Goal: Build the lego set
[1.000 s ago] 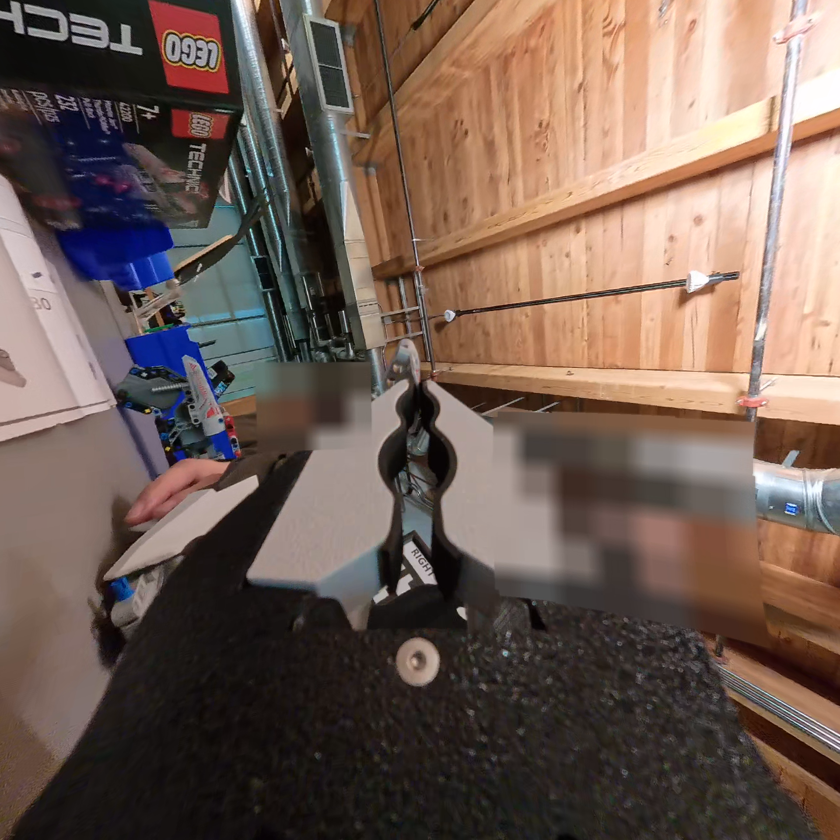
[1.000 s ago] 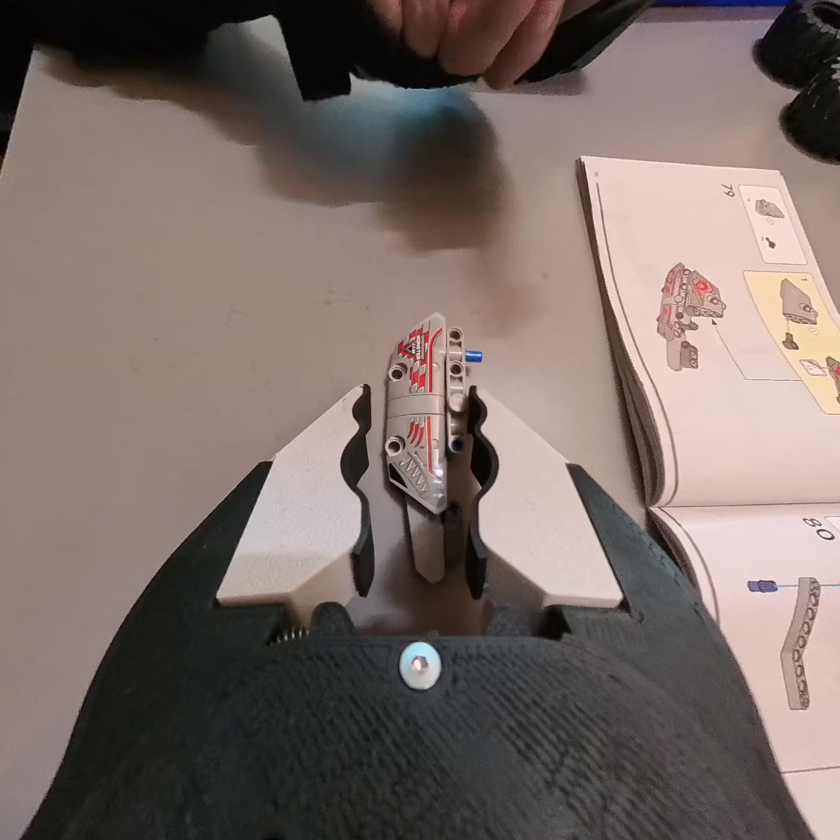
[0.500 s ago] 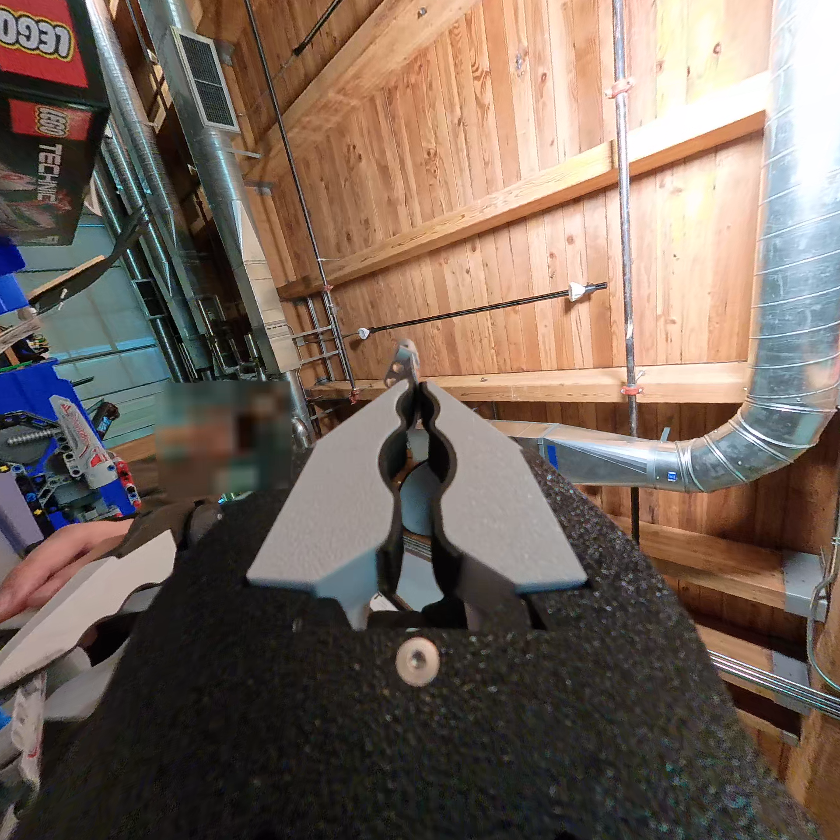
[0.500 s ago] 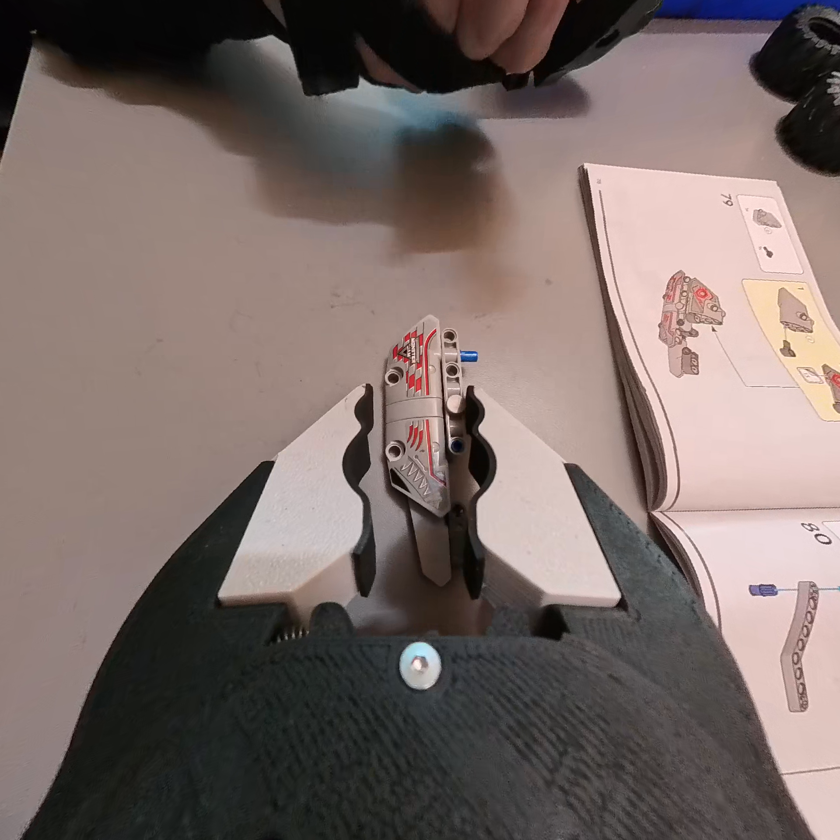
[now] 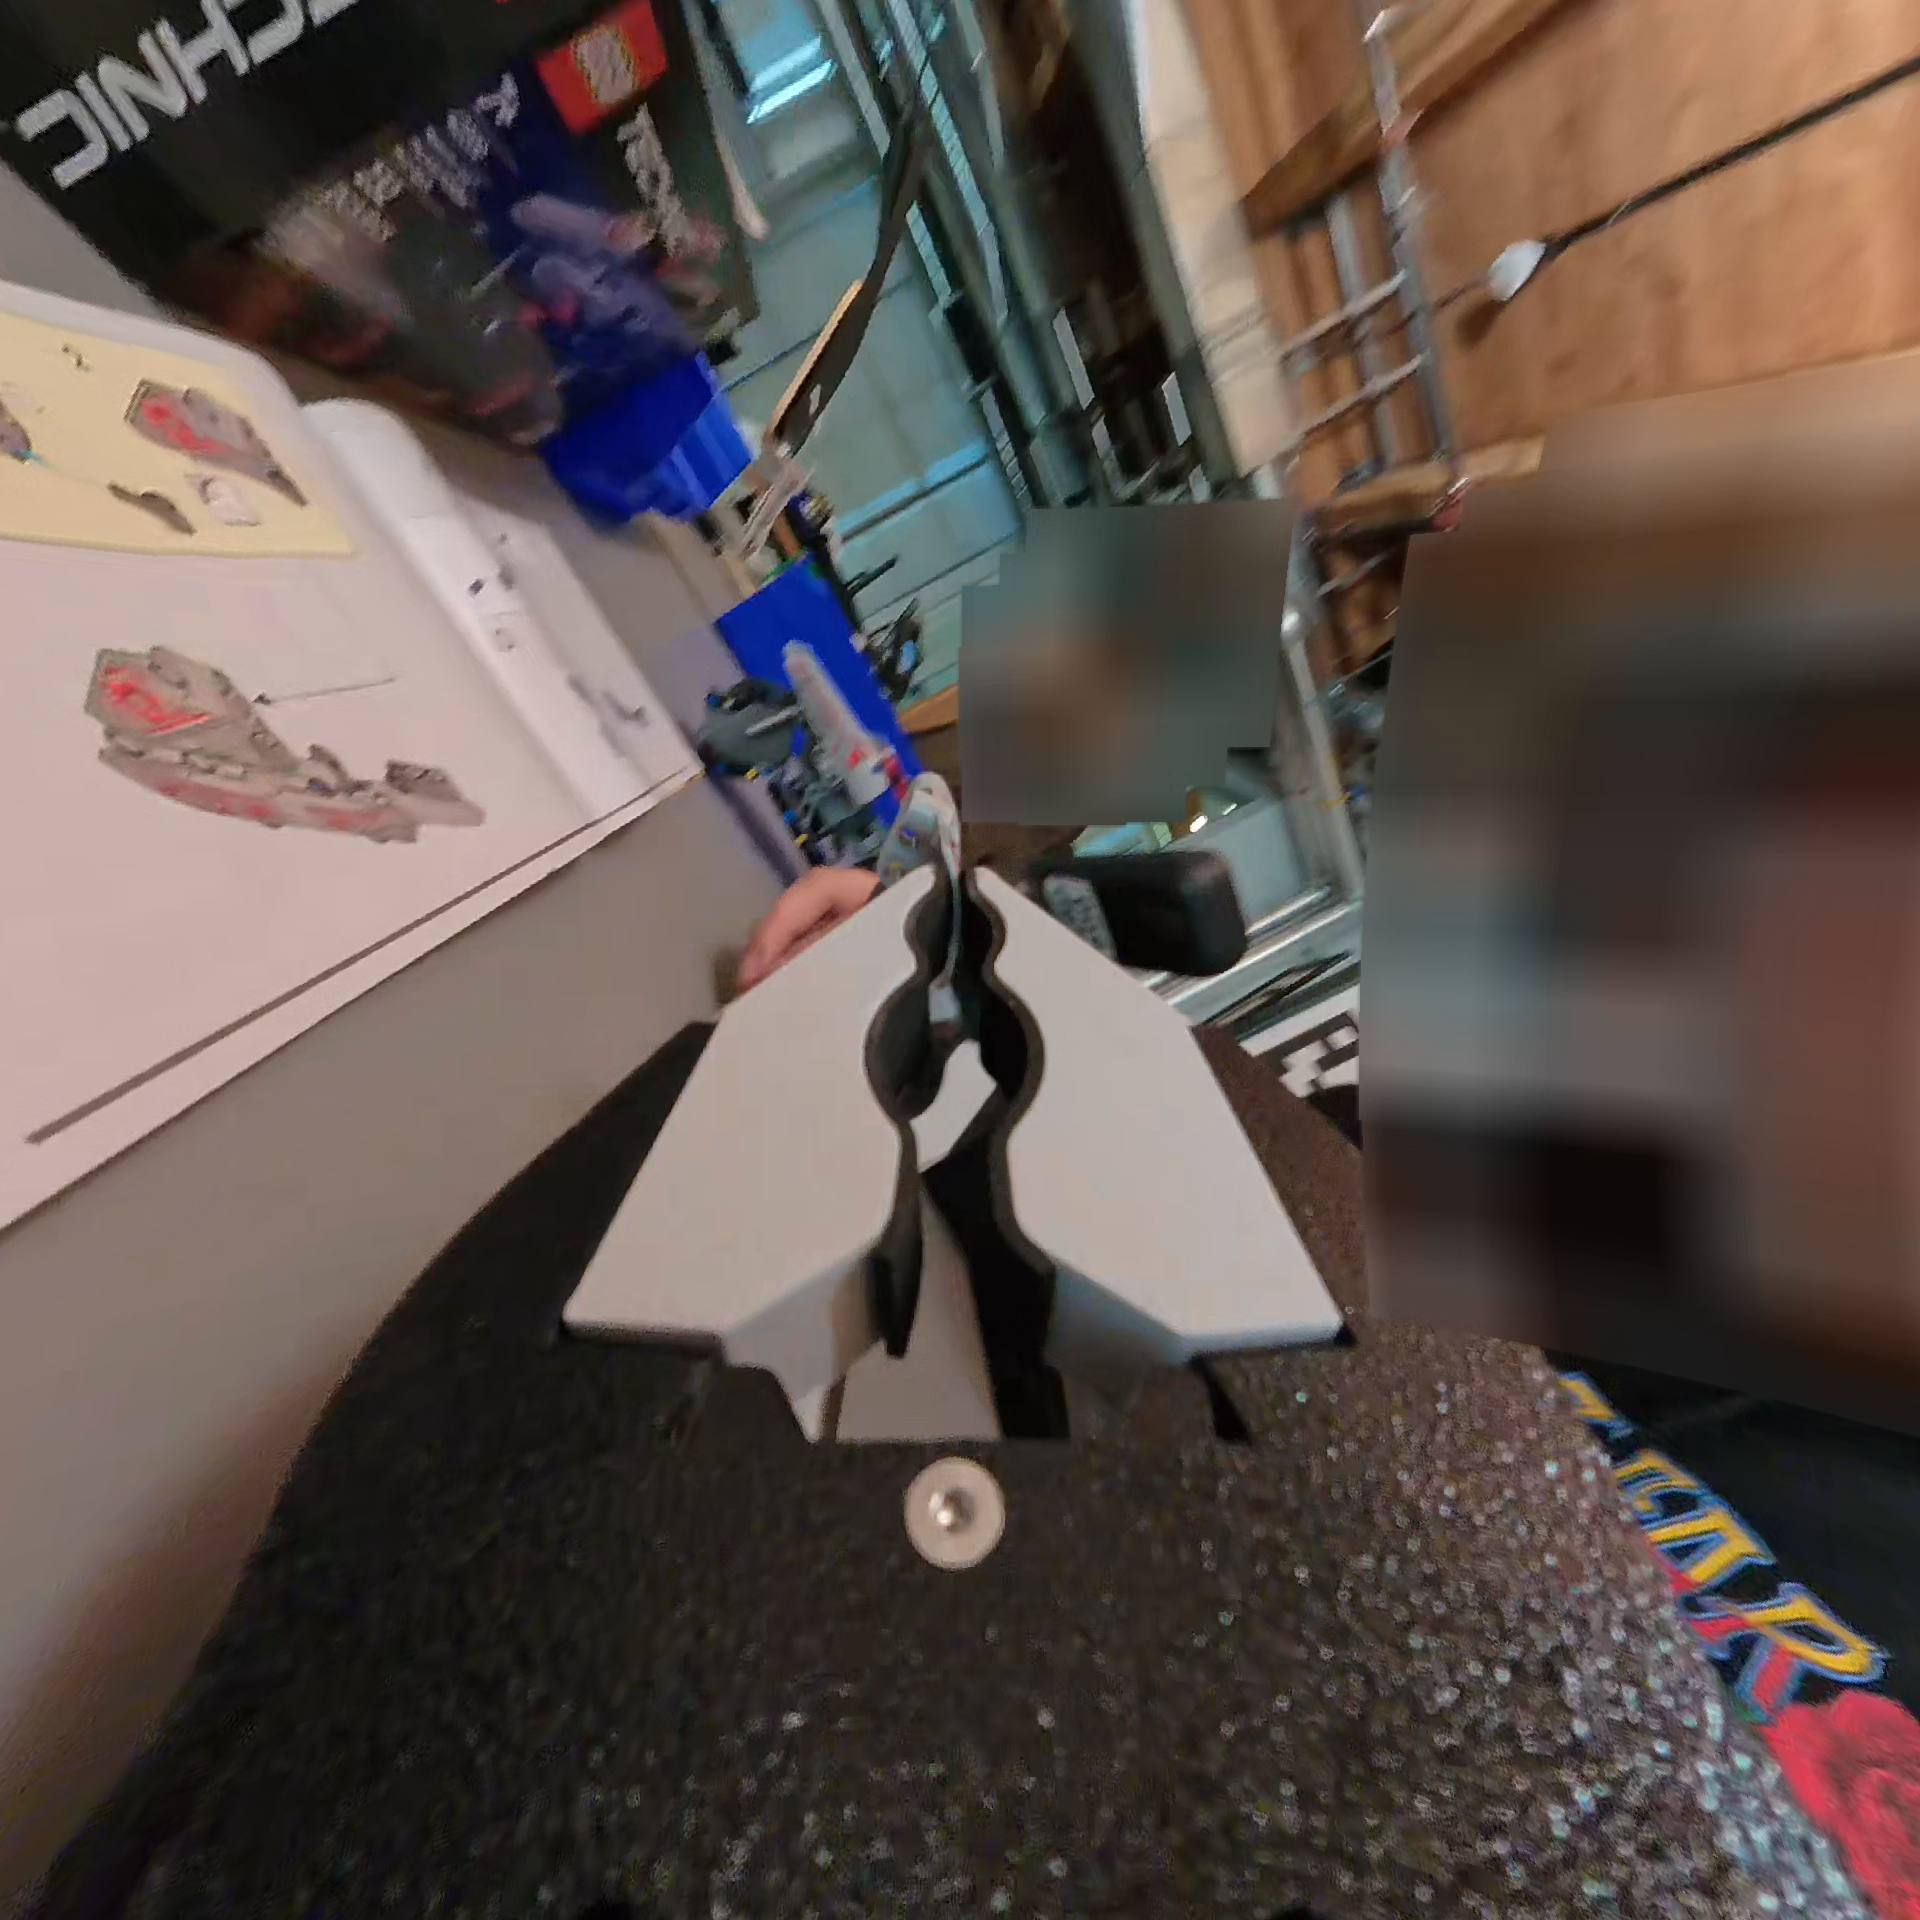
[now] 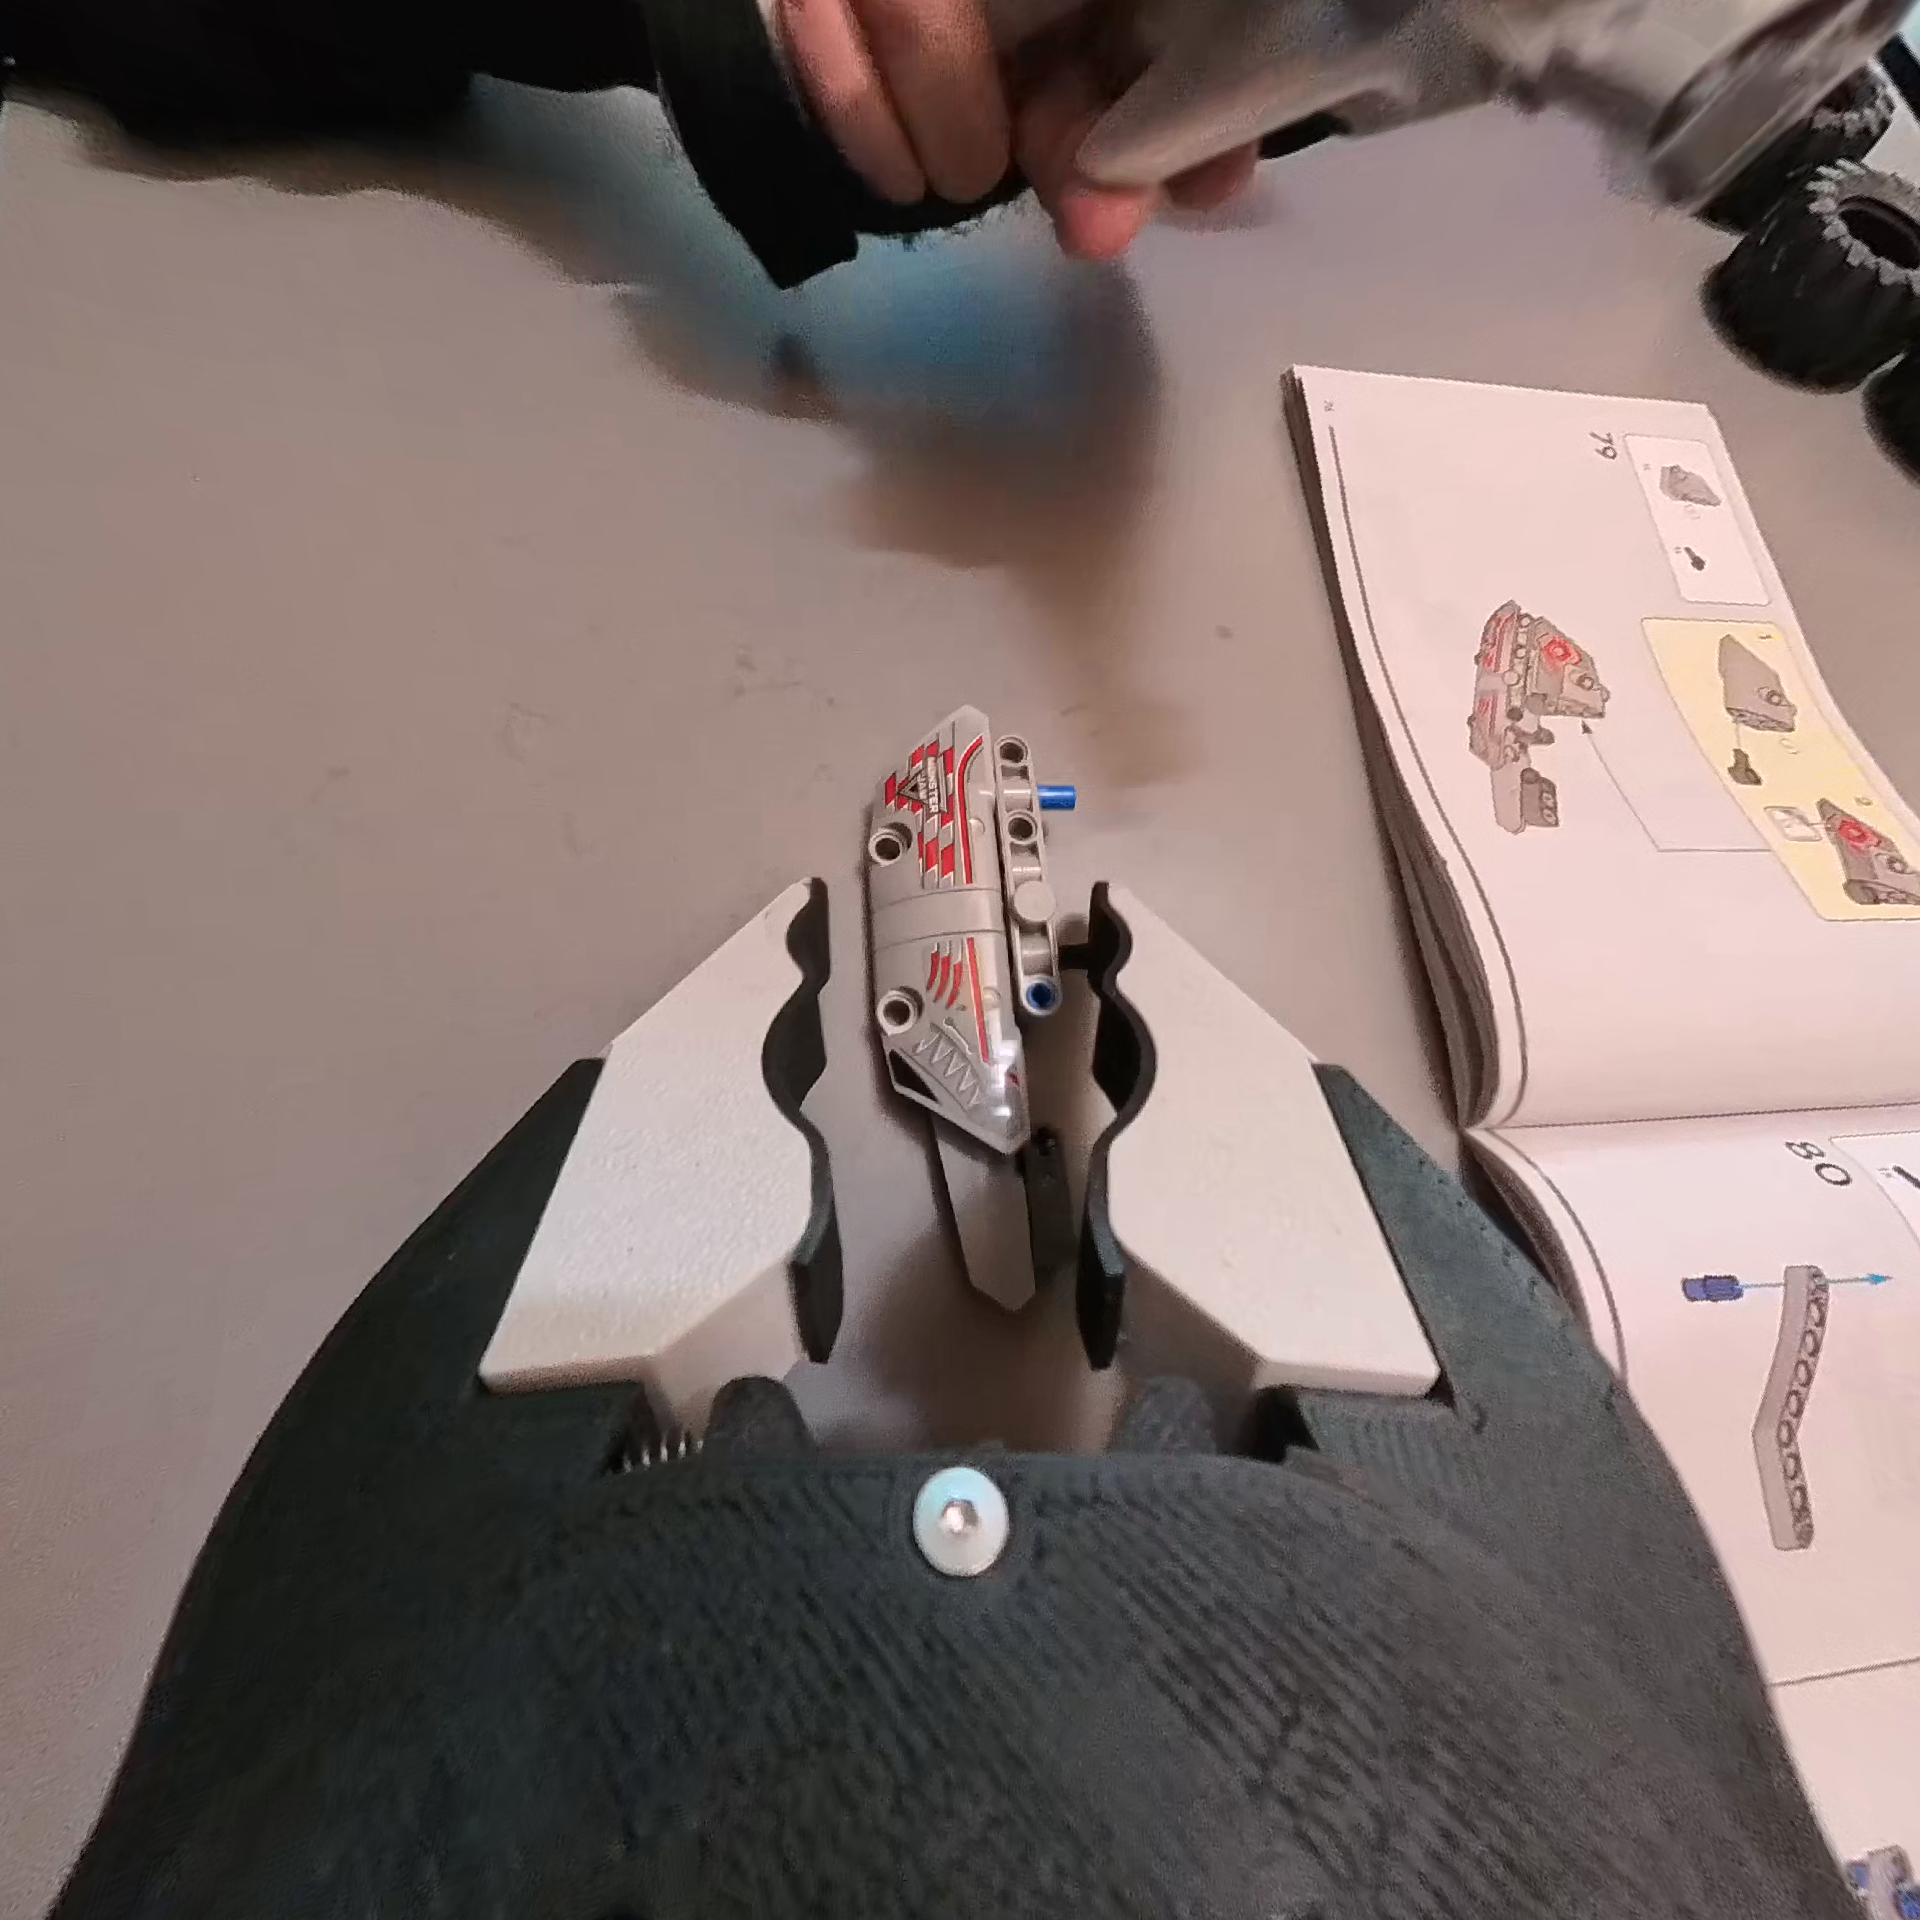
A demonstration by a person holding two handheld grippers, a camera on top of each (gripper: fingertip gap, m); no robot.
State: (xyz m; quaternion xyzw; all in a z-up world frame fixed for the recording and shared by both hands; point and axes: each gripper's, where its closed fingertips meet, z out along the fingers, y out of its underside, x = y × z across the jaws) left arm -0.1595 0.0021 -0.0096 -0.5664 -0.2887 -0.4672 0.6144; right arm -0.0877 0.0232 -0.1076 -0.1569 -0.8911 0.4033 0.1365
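Right hand-held gripper [image 6: 961, 914], fingers spread, straddles a grey lego panel [image 6: 961, 925] with red markings lying on the grey tabletop [image 6: 416, 623]; neither finger visibly touches it. Open manual [image 6: 1621, 831] lies right of it. Left hand-held gripper [image 5: 958, 883], pressed together, pinches a small grey piece [image 5: 925, 821].

The grey panel assembly [image 6: 954, 935] is marked with red stripes and checks, and blue pins are seen at its side. The fingers [image 6: 665, 1174] are pale grey with black inner edges. The instruction booklet [image 6: 1621, 935] is white with a yellow box. The tyres [image 6: 1829, 270] are black, the table [image 6: 416, 623] grey.
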